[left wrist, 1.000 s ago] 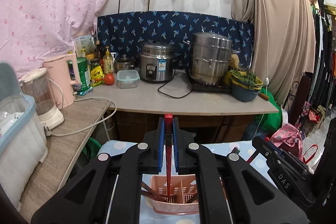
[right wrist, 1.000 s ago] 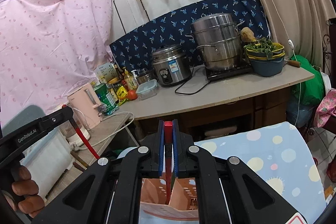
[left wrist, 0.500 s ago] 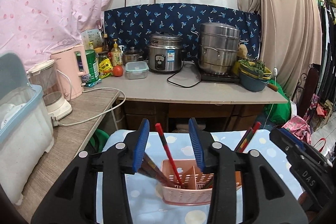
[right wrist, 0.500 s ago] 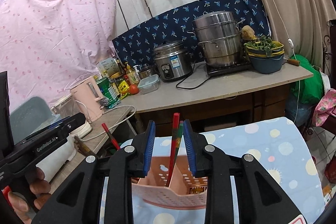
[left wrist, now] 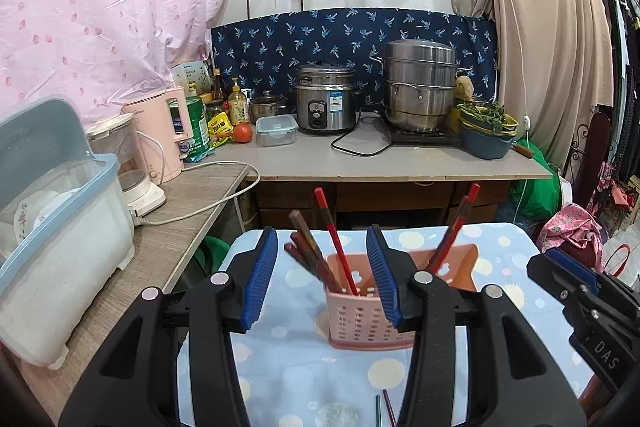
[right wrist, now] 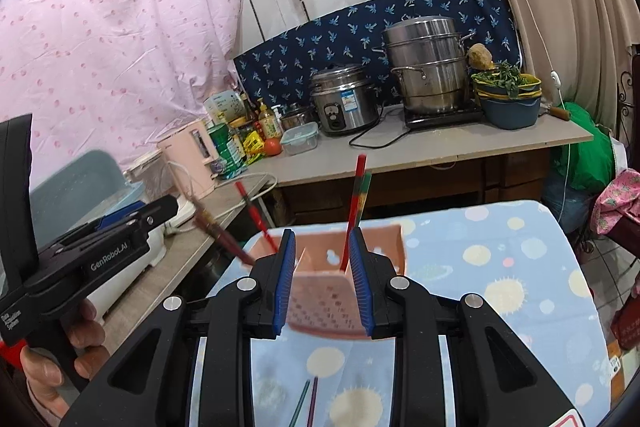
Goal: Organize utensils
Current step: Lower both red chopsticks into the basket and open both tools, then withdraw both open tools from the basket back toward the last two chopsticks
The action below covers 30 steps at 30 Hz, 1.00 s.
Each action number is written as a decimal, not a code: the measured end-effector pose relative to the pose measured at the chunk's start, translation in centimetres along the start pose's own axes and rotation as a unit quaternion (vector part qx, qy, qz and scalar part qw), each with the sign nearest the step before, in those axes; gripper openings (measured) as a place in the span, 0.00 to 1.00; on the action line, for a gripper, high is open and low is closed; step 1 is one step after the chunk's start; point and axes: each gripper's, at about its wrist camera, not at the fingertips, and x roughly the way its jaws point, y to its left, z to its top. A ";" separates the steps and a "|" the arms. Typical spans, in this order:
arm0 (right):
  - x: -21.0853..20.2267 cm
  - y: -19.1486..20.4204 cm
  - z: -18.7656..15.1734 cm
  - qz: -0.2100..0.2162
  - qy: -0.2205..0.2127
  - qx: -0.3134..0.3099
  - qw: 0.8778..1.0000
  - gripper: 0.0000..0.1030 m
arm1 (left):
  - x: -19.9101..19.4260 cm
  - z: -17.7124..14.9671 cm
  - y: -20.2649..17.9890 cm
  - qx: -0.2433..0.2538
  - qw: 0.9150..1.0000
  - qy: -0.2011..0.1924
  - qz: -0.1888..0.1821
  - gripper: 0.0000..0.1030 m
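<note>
**Chopsticks stand in the pink holder; both hand-held grippers empty**

The left hand-held gripper (left wrist: 322, 277) has its blue-padded jaws apart and still spreading, with nothing pressed between the pads. Seen through the gap in the left wrist view, a red chopstick (left wrist: 335, 241) leans toward eleven o'clock out of the pink slotted holder (left wrist: 360, 315), free of both pads. Beside it, at about ten o'clock from the holder, a bundle of dark brown chopsticks (left wrist: 308, 251) also leans out of the holder. At one o'clock, two more red chopsticks (left wrist: 458, 227) rise from the holder's far compartment.

The right hand-held gripper (right wrist: 322, 279) is partly open and grips nothing. In its own view, a red chopstick and a red-and-green one (right wrist: 356, 211) stand nearly upright in the holder (right wrist: 324, 303), showing between the pads but clear of them.

The holder sits on a tabletop covered by a light blue cloth with pale dots (left wrist: 496, 255). Near six o'clock in the right wrist view, two thin sticks, one green and one purple (right wrist: 306, 403), lie flat on the cloth just below the gripper. A person's hand (right wrist: 60, 355) holds the left tool at eight o'clock.
</note>
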 end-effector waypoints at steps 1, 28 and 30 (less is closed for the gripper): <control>-0.4 0.2 -0.5 0.001 0.004 -0.003 1.000 0.26 | -0.5 -0.4 0.0 0.000 1.000 0.001 -0.003 0.43; -6.9 4.2 -18.5 -0.032 0.139 -0.044 0.989 0.26 | -6.1 -16.2 0.9 -0.017 0.991 0.134 -0.018 0.43; -6.9 4.2 -19.7 -0.036 0.149 -0.047 0.987 0.26 | -6.0 -17.2 0.9 -0.020 0.989 0.144 -0.018 0.43</control>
